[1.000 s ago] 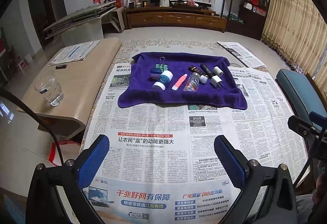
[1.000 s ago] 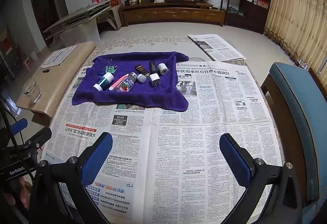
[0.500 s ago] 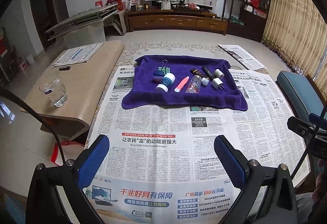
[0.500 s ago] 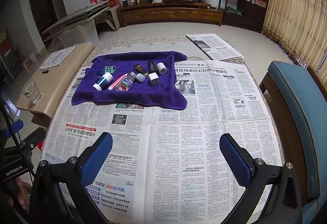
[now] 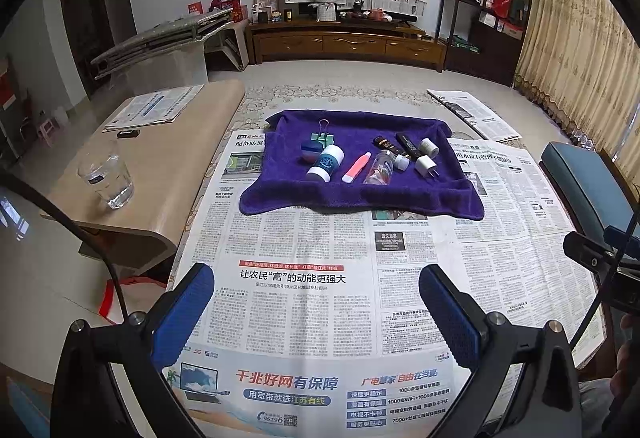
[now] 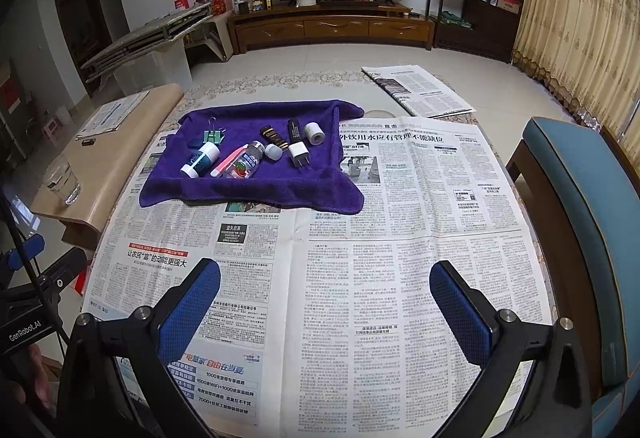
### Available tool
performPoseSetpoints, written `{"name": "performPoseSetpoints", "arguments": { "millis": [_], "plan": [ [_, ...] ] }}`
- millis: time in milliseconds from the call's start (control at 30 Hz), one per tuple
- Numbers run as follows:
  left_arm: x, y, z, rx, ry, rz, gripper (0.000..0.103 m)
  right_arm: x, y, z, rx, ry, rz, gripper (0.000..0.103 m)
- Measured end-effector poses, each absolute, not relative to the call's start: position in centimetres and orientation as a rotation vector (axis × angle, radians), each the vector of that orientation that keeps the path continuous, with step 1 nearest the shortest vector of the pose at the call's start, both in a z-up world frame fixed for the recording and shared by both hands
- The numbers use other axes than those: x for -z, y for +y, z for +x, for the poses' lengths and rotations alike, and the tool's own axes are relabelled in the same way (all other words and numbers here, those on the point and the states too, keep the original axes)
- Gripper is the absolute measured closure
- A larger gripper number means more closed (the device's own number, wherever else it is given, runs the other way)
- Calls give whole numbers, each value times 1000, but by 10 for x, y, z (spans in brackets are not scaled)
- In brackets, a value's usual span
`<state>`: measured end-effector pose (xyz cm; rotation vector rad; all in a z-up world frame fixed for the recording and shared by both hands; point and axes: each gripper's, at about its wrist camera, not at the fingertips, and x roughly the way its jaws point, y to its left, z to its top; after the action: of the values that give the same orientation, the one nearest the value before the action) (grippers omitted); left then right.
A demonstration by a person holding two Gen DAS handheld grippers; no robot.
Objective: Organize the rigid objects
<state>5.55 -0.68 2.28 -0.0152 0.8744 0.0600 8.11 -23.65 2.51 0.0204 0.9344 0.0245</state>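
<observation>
A purple cloth (image 5: pixel 360 194) (image 6: pixel 256 190) lies on the newspaper-covered table and carries several small items. Among them are a green binder clip (image 5: pixel 322 136), a white and teal bottle (image 5: pixel 326 163) (image 6: pixel 200 159), a pink tube (image 5: pixel 356 167), a clear bottle (image 5: pixel 380 168) (image 6: pixel 245 166), a white plug (image 5: pixel 425 164) (image 6: pixel 298 153) and a white tape roll (image 5: pixel 429 147) (image 6: pixel 314 133). My left gripper (image 5: pixel 316 314) hangs open over the newspaper, well short of the cloth. My right gripper (image 6: pixel 325 312) is open too, nearer the table's front and to the right of the cloth.
A glass of water (image 5: pixel 106 174) stands on the tan side table (image 5: pixel 172 166) at the left. A blue padded chair (image 6: pixel 580 206) sits at the right edge. Newspaper (image 6: pixel 420 222) covers the whole tabletop between me and the cloth.
Both grippers have drawn back and risen slightly, so the cloth looks a little farther away. Their jaws stay wide apart. Nothing on the cloth has moved.
</observation>
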Motion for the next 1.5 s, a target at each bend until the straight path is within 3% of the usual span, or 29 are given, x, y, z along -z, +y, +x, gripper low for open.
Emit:
{"name": "performPoseSetpoints", "arguments": {
  "millis": [1500],
  "plan": [
    [-23,-4,53,-64,877,-21,0,-24,-243,77,-18,931,26,0]
  ]
}}
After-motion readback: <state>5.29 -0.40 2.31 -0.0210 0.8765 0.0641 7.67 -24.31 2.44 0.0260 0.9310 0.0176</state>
